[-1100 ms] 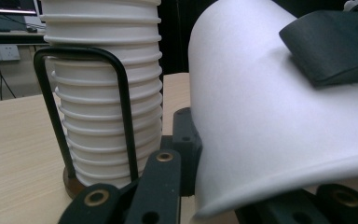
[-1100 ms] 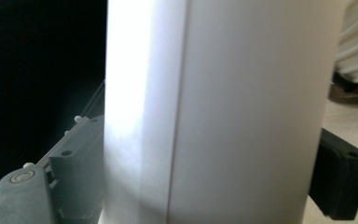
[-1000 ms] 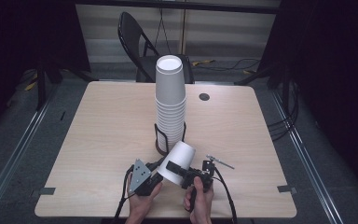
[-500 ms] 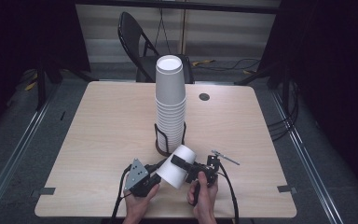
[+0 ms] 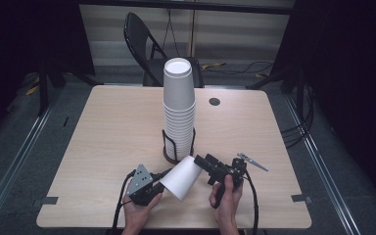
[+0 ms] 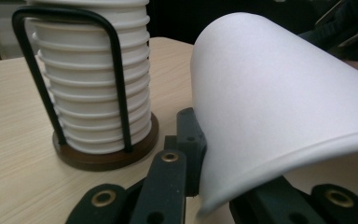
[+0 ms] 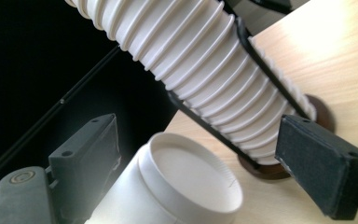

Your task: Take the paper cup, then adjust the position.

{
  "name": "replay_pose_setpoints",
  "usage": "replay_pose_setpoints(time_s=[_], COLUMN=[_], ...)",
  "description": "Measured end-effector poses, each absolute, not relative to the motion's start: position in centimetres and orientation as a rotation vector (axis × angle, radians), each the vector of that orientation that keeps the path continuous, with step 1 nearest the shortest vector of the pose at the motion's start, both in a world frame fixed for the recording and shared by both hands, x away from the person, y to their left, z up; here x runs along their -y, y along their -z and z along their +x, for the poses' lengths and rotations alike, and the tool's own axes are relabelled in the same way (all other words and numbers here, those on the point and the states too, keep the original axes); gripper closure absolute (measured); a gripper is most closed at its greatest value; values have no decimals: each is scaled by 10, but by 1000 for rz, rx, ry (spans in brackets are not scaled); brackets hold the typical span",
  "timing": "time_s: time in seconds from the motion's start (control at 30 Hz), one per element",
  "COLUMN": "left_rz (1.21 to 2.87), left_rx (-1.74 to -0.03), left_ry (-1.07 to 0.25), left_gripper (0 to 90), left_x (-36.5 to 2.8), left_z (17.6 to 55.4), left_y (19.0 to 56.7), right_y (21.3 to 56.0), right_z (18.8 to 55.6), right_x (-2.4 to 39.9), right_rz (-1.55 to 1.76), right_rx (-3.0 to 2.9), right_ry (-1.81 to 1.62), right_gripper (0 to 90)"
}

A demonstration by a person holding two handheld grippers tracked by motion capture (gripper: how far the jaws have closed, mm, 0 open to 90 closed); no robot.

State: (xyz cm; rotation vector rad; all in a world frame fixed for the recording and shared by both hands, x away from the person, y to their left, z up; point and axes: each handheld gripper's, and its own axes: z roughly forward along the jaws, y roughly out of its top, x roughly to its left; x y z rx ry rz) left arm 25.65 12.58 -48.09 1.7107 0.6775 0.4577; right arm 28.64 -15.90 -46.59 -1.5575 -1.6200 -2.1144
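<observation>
Worktop (image 5: 103, 147), light wood; tall stack of white cups (image 5: 179, 107) in a black wire holder (image 5: 178, 149) at centre frame. Folding chair (image 5: 144, 46) behind, upper centre. Small dark disc (image 5: 214, 102) right of stack.

Loose white cup (image 5: 181, 177) lower centre, tilted, just in front of holder, between both tools. Left hand-held gripper (image 5: 165, 174) clamped on cup rim; left gripper view: one jaw inside, one outside the wall. Right hand-held gripper (image 5: 200, 159) jaws apart either side of cup base (image 7: 186, 182), not pinching.

Vs. 0.5 s ago: cup and both hands sit much the same, slight shift only.

Right gripper view shows cup's recessed bottom and the stack's ribbed rims; high view can't.
</observation>
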Motion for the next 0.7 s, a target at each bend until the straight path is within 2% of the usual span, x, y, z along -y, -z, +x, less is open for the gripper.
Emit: replay_pose_setpoints(time_s=[0.33, 0.7], left_rz=[1740, 1877], left_rx=[-721, -734], left_ry=[-463, -458], left_gripper=[864, 865], left_x=[-144, -149], left_z=[264, 268], left_y=[469, 454], right_y=[468, 473], right_z=[272, 260], right_x=[164, 150], right_rz=[-1491, -1284], right_rx=[1933, 2383], right_ry=[2185, 2224], right_gripper=[126, 125])
